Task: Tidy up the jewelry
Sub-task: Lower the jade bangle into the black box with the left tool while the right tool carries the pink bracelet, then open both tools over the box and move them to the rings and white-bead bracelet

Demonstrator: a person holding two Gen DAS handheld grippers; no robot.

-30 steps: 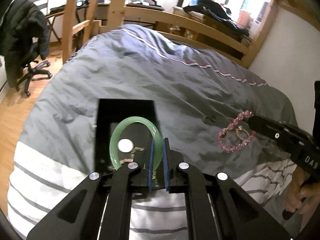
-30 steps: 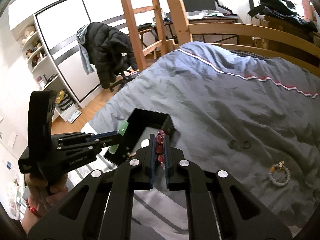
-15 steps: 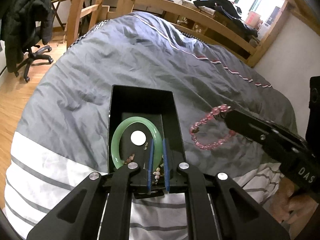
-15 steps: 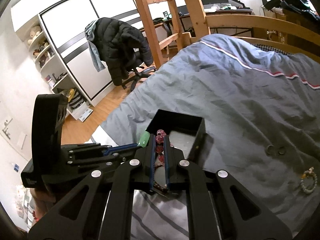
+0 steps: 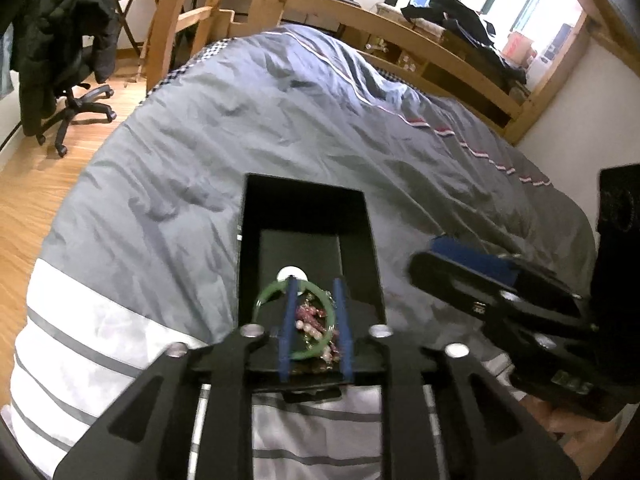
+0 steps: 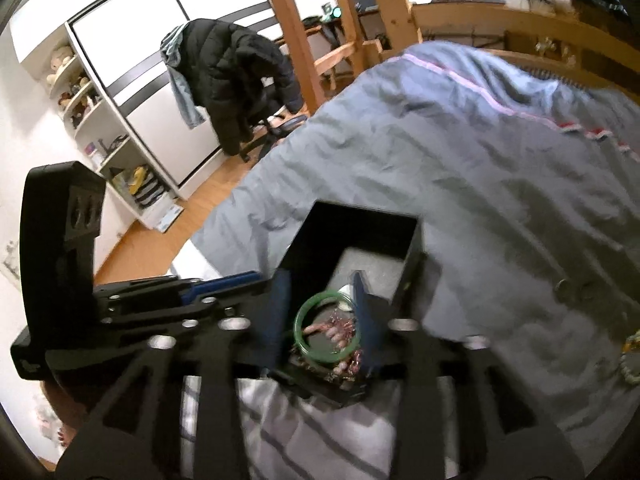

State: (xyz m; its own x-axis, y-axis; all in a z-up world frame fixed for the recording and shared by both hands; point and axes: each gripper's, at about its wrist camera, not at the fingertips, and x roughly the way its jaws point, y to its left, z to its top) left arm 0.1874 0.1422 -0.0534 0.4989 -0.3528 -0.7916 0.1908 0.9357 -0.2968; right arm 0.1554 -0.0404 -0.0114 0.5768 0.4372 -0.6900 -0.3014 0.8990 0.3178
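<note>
A grey duvet (image 5: 304, 120) with white stripes at the near end and a thin red-and-white band covers the bed, framed by a pale wooden bed frame (image 5: 448, 60) and ladder (image 6: 304, 40). Beyond lies wood flooring (image 5: 28, 184), where a dark jacket (image 6: 236, 76) is draped over an office chair (image 5: 76, 104). White wardrobe doors (image 6: 132, 60) and open shelves (image 6: 84, 112) line the wall, and daylight floods a window (image 5: 532, 8).

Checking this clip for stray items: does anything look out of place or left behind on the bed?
Mostly tidy: the green bangle and pink bead bracelet lie inside the black box. One pale bead bracelet lies loose on the grey duvet at the right wrist view's right edge, outside the box. Nothing looks spilled or damaged.
</note>
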